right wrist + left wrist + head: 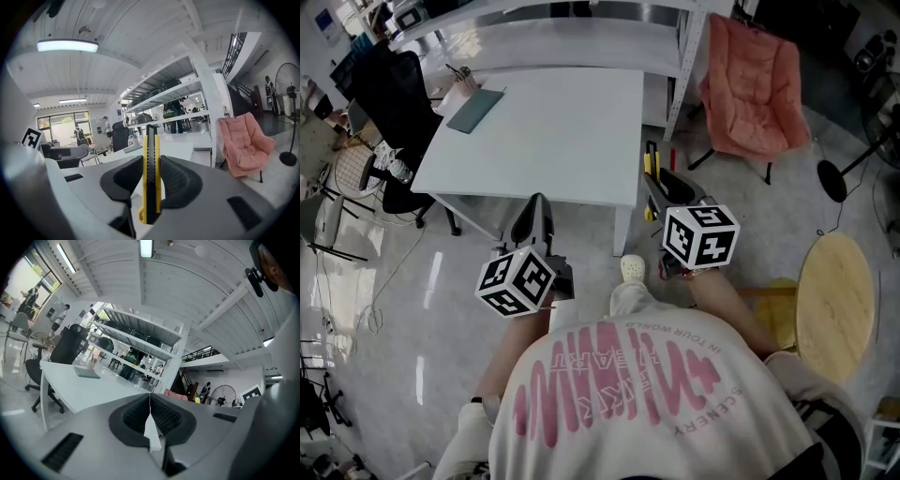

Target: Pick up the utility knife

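A yellow and black utility knife stands upright between the pads of my right gripper, which is shut on it. In the head view the knife sticks out past the right gripper, just off the near right corner of the white table. My left gripper hangs below the table's near edge, over the floor. Its pads meet with nothing between them, so it is shut.
On the table's far left lie a teal notebook and a cup of pens. A black office chair stands to its left, a pink folding chair at the back right, a round wooden table to my right.
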A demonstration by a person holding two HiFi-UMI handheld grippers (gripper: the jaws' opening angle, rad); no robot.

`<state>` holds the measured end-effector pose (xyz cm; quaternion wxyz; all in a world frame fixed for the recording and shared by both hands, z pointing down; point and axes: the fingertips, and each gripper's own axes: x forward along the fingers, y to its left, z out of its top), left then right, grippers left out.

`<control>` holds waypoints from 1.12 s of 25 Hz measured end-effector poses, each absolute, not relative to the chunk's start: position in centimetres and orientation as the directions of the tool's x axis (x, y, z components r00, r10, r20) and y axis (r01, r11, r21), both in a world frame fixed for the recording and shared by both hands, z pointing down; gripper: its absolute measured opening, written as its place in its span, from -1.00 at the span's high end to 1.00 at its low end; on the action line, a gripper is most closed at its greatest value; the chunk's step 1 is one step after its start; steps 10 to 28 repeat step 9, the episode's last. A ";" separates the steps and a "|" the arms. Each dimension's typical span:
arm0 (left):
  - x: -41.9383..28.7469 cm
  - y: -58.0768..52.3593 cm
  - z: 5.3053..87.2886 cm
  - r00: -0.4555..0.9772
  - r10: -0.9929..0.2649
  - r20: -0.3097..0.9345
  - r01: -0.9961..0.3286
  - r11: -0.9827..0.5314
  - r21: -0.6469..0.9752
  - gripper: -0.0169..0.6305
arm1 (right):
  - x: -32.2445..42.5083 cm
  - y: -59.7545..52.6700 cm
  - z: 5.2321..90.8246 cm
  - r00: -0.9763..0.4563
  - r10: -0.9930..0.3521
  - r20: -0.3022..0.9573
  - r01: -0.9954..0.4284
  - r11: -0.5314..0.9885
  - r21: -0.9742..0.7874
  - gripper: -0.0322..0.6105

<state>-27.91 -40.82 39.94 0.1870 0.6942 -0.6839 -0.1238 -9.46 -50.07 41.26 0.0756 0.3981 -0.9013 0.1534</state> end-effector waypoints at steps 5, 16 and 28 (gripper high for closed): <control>-27.5 -41.0 40.2 0.037 -0.996 0.086 -0.899 0.004 0.437 0.87 | -9.3 -50.2 41.6 -0.670 -0.691 0.271 -0.742 0.636 -0.212 0.48; -27.6 -41.5 41.0 0.039 -0.995 0.087 -0.899 0.003 0.437 0.87 | -9.5 -50.6 42.5 -0.670 -0.690 0.275 -0.742 0.635 -0.215 0.48; -27.6 -41.5 41.0 0.039 -0.995 0.087 -0.899 0.003 0.437 0.87 | -9.5 -50.6 42.5 -0.670 -0.690 0.275 -0.742 0.635 -0.215 0.48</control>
